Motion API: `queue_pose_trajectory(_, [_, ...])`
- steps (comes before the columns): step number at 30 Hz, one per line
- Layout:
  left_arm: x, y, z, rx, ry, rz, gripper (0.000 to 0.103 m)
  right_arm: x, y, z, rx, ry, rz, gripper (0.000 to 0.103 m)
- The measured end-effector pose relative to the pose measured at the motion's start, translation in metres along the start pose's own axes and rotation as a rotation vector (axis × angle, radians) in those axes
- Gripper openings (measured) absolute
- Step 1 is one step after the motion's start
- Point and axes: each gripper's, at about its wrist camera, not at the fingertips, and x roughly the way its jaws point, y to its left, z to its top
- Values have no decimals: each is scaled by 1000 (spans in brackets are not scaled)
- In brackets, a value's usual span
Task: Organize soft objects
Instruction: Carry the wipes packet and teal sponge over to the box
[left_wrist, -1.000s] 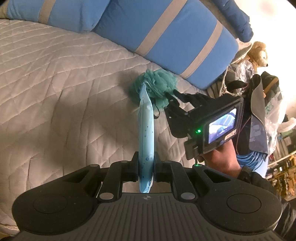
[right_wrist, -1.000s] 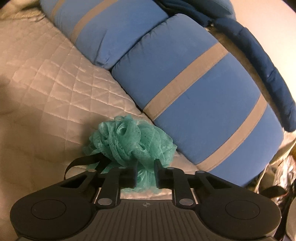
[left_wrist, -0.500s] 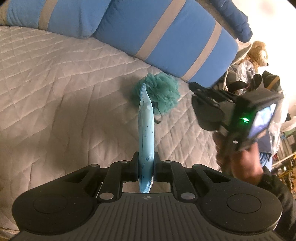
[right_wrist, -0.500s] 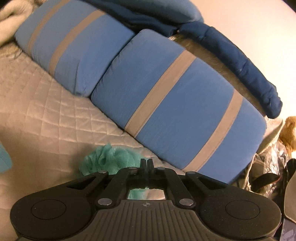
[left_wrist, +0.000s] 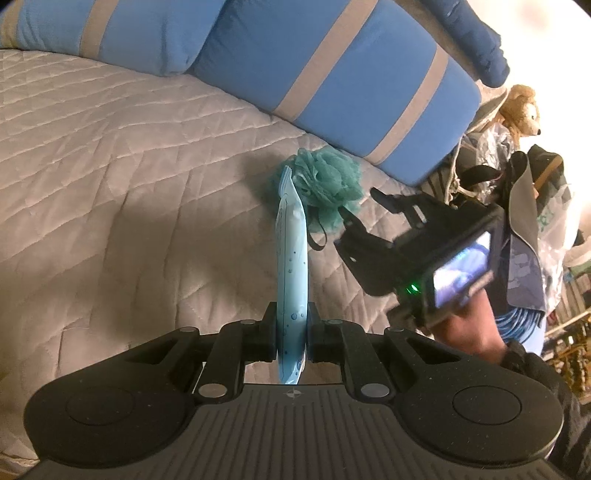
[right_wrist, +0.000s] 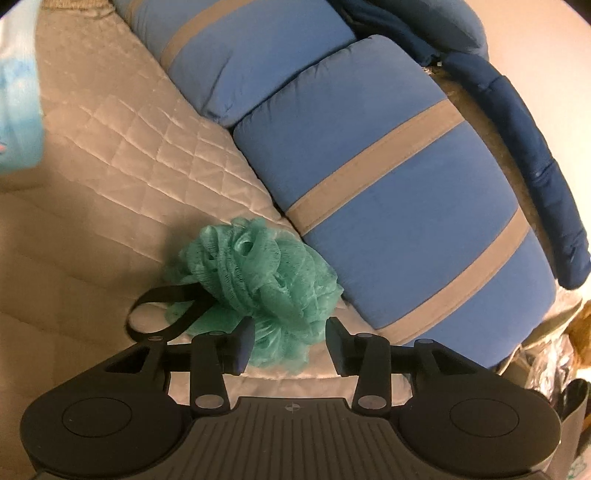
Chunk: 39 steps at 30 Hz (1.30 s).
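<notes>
1. The right gripper (right_wrist: 290, 345), pulled back and closed half a second ago, is down by the green bath sponge (right_wrist: 255, 280) again; its jaws are opening, with the sponge's edge between them but not pinched.
2. The left gripper (left_wrist: 291, 332) has not moved and stays clamped on a light blue pouch (left_wrist: 291, 266) held edge-on.
3. The sponge lies on the quilted bed cover (left_wrist: 110, 166), against a blue striped pillow (right_wrist: 406, 192).
4. The pouch's print is unreadable; a brown plush toy (left_wrist: 521, 107) is partly washed out by glare.

Teal mesh pouf (right_wrist: 255, 280) beside upright blue pouch (left_wrist: 292, 266)
</notes>
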Motion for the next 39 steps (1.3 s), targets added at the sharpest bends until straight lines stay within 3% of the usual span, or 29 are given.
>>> queue_pose_trajectory(6, [2, -2, 1, 3, 14, -18, 14, 15, 3, 3, -58, 19, 3, 22])
queue_pose_trajectory(8, [2, -2, 1, 1, 18, -21, 14, 18, 5, 4, -70, 26, 21, 6])
queue_pose_trajectory(9, [2, -1, 2, -1, 19, -24, 14, 19, 5, 5, -67, 30, 31, 3])
queue_pose_trajectory(19, [-2, -2, 1, -5, 3, -28, 14, -9, -19, 16, 122, -27, 38, 2])
queue_pose_trajectory(30, [-21, -1, -2, 1, -81, 7, 14, -89, -48, 11, 281, -89, 68, 2])
queue_pose_trajectory(39, [-42, -16, -22, 64, -157, 3, 14, -166, -58, -22, 437, -78, 111, 2])
